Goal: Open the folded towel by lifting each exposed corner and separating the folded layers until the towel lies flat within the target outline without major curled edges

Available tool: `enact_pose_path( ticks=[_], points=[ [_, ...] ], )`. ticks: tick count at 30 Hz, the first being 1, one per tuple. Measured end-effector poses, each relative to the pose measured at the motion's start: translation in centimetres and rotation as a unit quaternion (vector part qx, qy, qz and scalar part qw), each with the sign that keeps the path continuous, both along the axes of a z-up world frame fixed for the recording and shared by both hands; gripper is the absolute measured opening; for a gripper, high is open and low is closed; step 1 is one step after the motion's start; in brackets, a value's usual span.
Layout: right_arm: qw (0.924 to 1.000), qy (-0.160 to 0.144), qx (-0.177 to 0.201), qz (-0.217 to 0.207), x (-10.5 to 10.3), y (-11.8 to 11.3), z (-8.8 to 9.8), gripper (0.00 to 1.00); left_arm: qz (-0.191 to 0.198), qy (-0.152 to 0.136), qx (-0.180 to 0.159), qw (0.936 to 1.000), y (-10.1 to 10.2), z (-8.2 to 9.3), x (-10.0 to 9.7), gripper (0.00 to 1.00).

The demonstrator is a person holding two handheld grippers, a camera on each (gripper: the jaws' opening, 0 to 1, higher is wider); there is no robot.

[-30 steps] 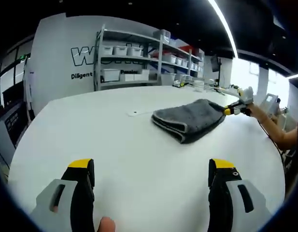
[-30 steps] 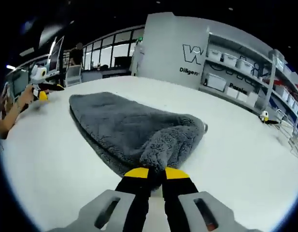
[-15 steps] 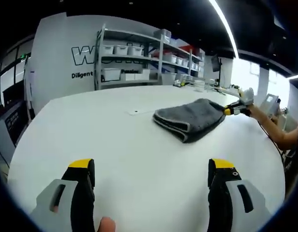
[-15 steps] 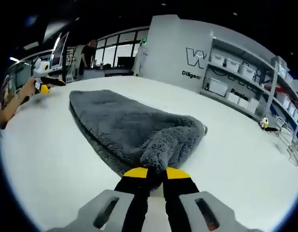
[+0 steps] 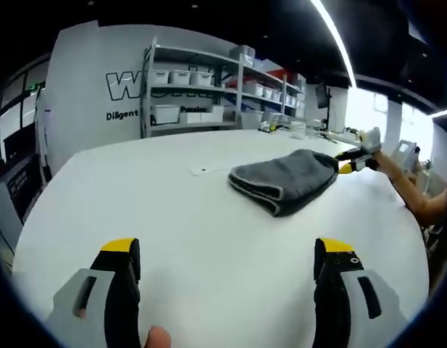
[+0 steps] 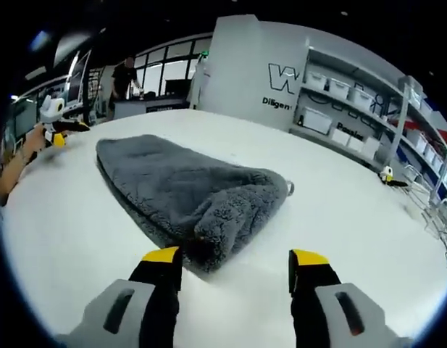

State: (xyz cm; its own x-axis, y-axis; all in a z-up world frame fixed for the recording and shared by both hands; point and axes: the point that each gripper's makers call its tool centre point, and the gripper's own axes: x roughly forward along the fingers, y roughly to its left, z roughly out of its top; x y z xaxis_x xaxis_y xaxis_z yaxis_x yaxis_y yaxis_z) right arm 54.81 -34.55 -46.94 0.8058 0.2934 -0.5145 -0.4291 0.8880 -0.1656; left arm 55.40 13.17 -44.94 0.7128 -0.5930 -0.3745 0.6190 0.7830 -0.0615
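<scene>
In the right gripper view, the right gripper [image 6: 236, 262] hangs low over the white desk [image 6: 339, 210] with its yellow-tipped jaws spread wide and nothing between them. Just beyond the jaws lies the grey towel [image 6: 183, 190], folded over on itself, its fluffy near end bunched up and close to the left jaw tip; whether it touches the jaw I cannot tell. The towel stretches away across the desk, thick at the near end and flatter toward the far one. A small metal-looking bit pokes out at the towel's right edge. Farther off at the left edge of that view, a hand [image 6: 35, 141] holds the other gripper above the desk, well apart from the towel.

In the left gripper view, the left gripper [image 5: 227, 255] also has its jaws wide apart, empty, over bare desk [image 5: 172, 225]. The towel [image 5: 285, 180] sits well ahead of it near the middle of the desk, stacked layers showing along its near edge. Just past the towel's far end the right gripper [image 5: 351, 161] hovers, held by an arm [image 5: 411, 190] reaching in from the right. Behind the desk stand shelves [image 5: 201, 90] with white bins against a grey wall with lettering.
</scene>
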Motion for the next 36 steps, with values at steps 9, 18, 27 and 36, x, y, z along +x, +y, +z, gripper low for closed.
enact_pose_path(
  ticks=[9,18,27,36],
  points=[
    [0.9980,0.046,0.020,-0.038,-1.0,-1.2,-0.7,0.99,-0.005,-0.009,-0.001,0.9999,-0.4,0.5,-0.3,0.99],
    [0.9976,0.056,0.018,-0.035,-1.5,-1.1,-0.8,0.99,-0.009,-0.013,-0.006,0.9999,-0.5,0.9,-0.6,0.99],
    [0.9978,0.062,-0.009,-0.022,-1.9,-0.9,-0.7,0.99,-0.009,-0.016,-0.003,0.9998,-0.5,1.2,-0.6,0.99],
    [0.9990,0.023,0.000,0.038,-1.9,2.6,2.3,0.99,-0.015,-0.018,-0.009,0.9997,-0.8,1.5,-0.8,0.99]
  ],
)
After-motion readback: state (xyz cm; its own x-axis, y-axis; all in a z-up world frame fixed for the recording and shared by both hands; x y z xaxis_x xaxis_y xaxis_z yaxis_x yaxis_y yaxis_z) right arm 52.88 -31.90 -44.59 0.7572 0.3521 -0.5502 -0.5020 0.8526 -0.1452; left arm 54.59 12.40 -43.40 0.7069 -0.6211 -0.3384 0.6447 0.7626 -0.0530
